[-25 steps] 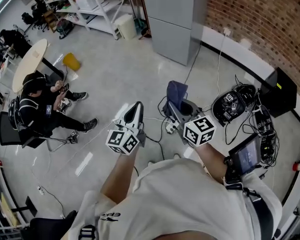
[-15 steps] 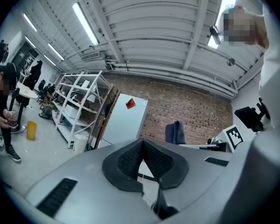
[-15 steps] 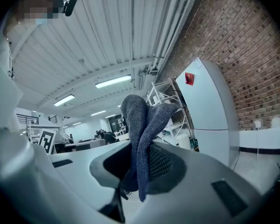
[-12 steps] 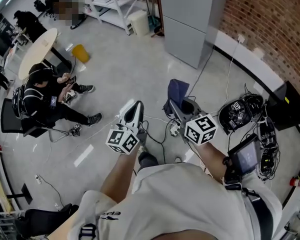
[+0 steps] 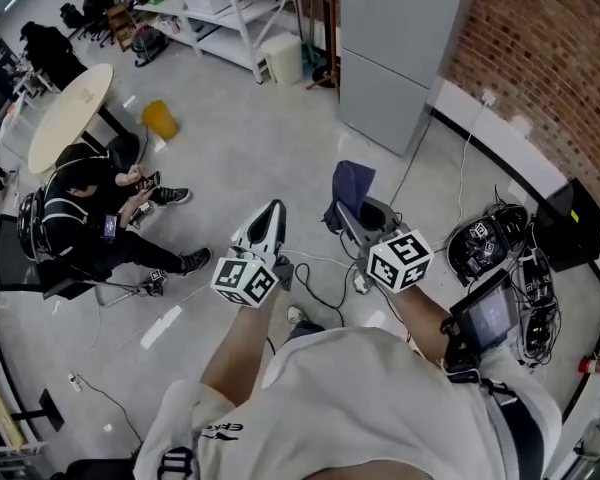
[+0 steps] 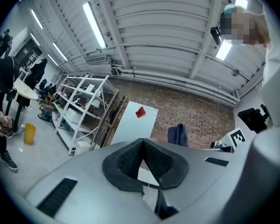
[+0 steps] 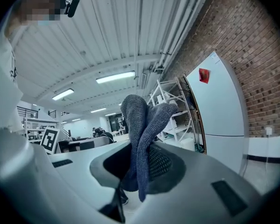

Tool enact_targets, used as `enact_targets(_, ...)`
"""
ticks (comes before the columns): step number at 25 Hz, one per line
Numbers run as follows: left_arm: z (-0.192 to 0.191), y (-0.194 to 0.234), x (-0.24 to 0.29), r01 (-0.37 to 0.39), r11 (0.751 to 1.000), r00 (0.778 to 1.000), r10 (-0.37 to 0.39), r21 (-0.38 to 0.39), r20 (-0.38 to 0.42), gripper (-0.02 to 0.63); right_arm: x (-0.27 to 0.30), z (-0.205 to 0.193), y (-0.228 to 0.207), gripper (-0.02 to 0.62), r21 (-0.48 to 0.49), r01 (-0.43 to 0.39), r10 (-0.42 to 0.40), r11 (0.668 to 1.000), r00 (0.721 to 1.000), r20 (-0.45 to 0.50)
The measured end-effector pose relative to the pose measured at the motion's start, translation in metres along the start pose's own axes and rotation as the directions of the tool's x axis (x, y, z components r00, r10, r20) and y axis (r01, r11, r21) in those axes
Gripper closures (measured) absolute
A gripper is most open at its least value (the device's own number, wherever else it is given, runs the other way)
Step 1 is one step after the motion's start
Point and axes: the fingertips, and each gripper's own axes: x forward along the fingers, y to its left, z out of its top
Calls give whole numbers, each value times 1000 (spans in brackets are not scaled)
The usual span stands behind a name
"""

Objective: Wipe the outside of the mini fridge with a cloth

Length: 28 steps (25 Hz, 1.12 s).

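Out front on our left, the left gripper [image 5: 271,213] is clamped shut on nothing, with the forearm stretched forward. The right gripper [image 5: 350,210] pinches the cloth [image 5: 352,181] and is tipped upward. The fridge [image 5: 400,58] stands well apart ahead. The floor cables [image 5: 315,286] could trip us, and the cloth might slip from that narrow pinch.

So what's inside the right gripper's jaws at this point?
A folded blue-grey cloth is clamped in the right gripper, bunched up past the tips, with a tail hanging below. The stretch pinched between the pads is hidden by them.
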Motion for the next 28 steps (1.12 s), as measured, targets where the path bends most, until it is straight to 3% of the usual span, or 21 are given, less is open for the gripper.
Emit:
enact_targets(9, 43, 109, -13, 29, 1000, 1000, -29, -1, -7, 606, 108, 3, 38, 522, -14, 36, -36, 999, 999, 16)
enact_targets(14, 58, 143, -17, 15, 1000, 1000, -14, -17, 11, 606, 143, 4, 50, 522, -27, 51, -51, 998, 999, -5)
enact_targets(22, 78, 186, 7, -33, 999, 998, 34, -15, 47, 606, 198, 22, 38, 522, -52, 42, -42, 998, 999, -3)
enact_targets(28, 85, 215, 66, -19, 999, 999, 18, 30, 41, 606, 247, 39, -6, 522, -57, 28, -26, 998, 999, 26)
